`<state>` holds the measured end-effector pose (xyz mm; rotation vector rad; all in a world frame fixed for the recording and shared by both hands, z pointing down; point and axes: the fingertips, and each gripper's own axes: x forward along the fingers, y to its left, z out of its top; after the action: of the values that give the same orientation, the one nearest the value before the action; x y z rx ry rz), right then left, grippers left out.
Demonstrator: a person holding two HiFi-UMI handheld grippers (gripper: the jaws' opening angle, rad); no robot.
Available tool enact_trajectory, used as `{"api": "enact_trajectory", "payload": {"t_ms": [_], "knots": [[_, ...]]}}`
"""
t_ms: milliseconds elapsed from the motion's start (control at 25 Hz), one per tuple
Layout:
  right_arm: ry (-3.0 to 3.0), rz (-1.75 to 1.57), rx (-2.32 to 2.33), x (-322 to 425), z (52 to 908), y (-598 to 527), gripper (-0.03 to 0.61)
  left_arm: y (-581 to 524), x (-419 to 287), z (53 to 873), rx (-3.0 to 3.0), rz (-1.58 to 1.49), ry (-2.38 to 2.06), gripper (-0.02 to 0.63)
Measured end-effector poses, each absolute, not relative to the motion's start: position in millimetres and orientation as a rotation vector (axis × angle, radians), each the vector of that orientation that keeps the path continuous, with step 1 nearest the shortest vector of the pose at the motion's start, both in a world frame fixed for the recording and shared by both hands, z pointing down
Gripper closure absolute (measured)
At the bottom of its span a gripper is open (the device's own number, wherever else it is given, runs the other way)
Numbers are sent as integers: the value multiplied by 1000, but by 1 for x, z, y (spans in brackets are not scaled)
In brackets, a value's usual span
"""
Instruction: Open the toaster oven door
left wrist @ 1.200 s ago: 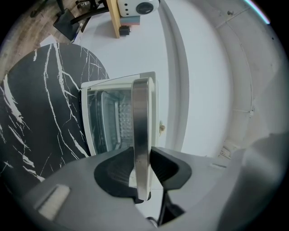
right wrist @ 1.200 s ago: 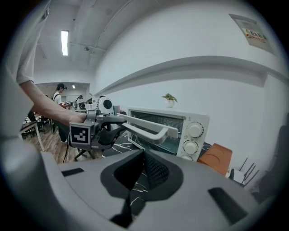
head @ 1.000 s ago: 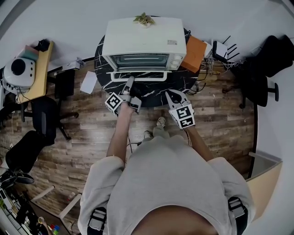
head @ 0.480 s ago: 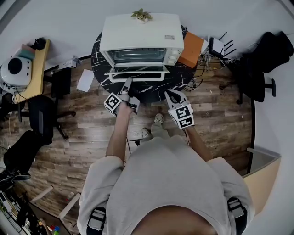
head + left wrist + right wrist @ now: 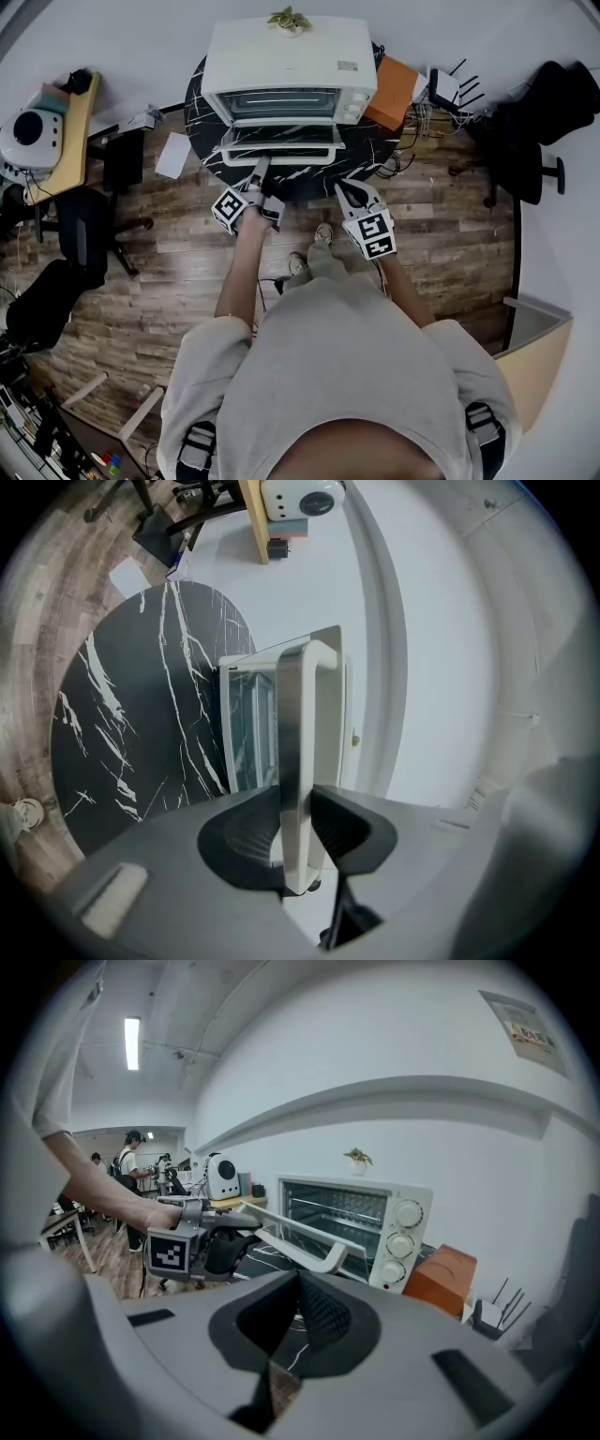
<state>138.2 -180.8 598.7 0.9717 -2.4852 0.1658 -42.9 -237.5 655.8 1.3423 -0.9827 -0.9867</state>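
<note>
Oven door (image 5: 281,133) is seen swung partly down from the white oven (image 5: 286,56), which is set on a black marbled table (image 5: 199,117) in the upper middle of the head view. Its handle (image 5: 302,752) is clamped between the pads of the left gripper (image 5: 298,822), left of the bar's middle. The right gripper (image 5: 298,1309) is held lower right of the door, apart from it. Its jaws are drawn together, with nothing gripped between them.
</note>
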Motion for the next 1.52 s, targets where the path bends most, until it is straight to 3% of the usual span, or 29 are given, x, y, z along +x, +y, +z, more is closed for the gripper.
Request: {"api": "enact_trajectory", "payload": {"t_ms": [1520], "knots": [[-2438,294,911,145,646,-159,565,-194,-39,731,1197,-925,-1035,531]]}}
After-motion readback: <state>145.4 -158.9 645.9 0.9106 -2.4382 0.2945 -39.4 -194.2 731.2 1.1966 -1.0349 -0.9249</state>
